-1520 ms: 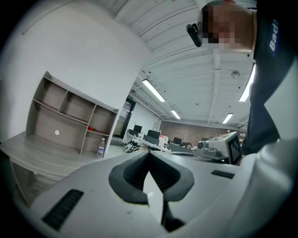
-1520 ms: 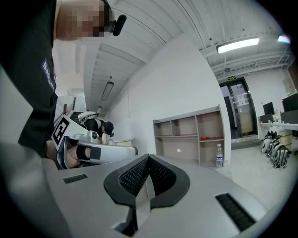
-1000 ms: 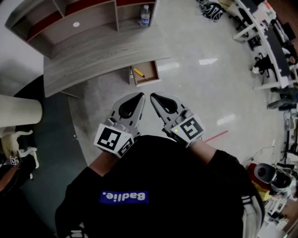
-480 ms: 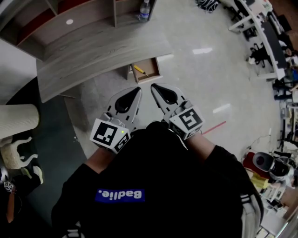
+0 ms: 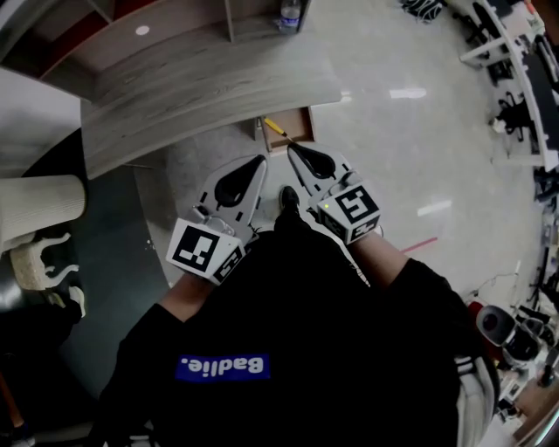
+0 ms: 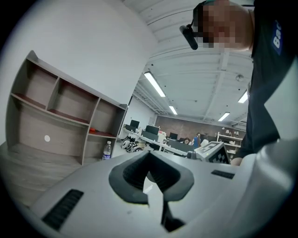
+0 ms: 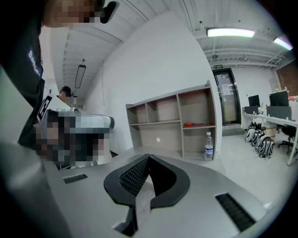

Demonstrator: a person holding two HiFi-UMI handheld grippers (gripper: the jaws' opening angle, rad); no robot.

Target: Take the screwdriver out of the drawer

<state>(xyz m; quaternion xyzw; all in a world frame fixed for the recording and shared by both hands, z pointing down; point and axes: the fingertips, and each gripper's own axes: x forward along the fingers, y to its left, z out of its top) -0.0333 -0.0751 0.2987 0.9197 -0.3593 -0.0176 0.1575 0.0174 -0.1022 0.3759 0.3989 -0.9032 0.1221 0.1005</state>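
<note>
The right hand-held gripper (image 5: 293,148) has its jaws pressed together at the tips, with nothing between them. The left hand-held gripper (image 5: 259,161) is likewise closed and empty, and sits just beside the right one, a little nearer the person. In the head view the right tip lies at the front edge of the open drawer (image 5: 305,125); whether it touches the edge cannot be told.

The screwdriver (image 5: 275,127) lies inside that drawer, just beyond the right tip and slightly to its left. It rests on the drawer bottom at a slant, its handle toward the far left corner and its shaft pointing back toward the right gripper.

Each gripper carries a marker cube with black-and-white square patterns, the left cube (image 5: 205,251) and the right cube (image 5: 354,208); neither carries any letters. The person's black top (image 5: 297,349) bears a blue patch (image 5: 222,367) with white letters, seen upside down, that look like "Badlie." A water bottle (image 5: 289,12) stands by the shelf unit (image 7: 172,123); its label is too small to read.

The screwdriver has a yellow handle and a thin dark shaft. The drawer is light wood and hangs under the curved grey wood-grain surface (image 5: 201,79).
</note>
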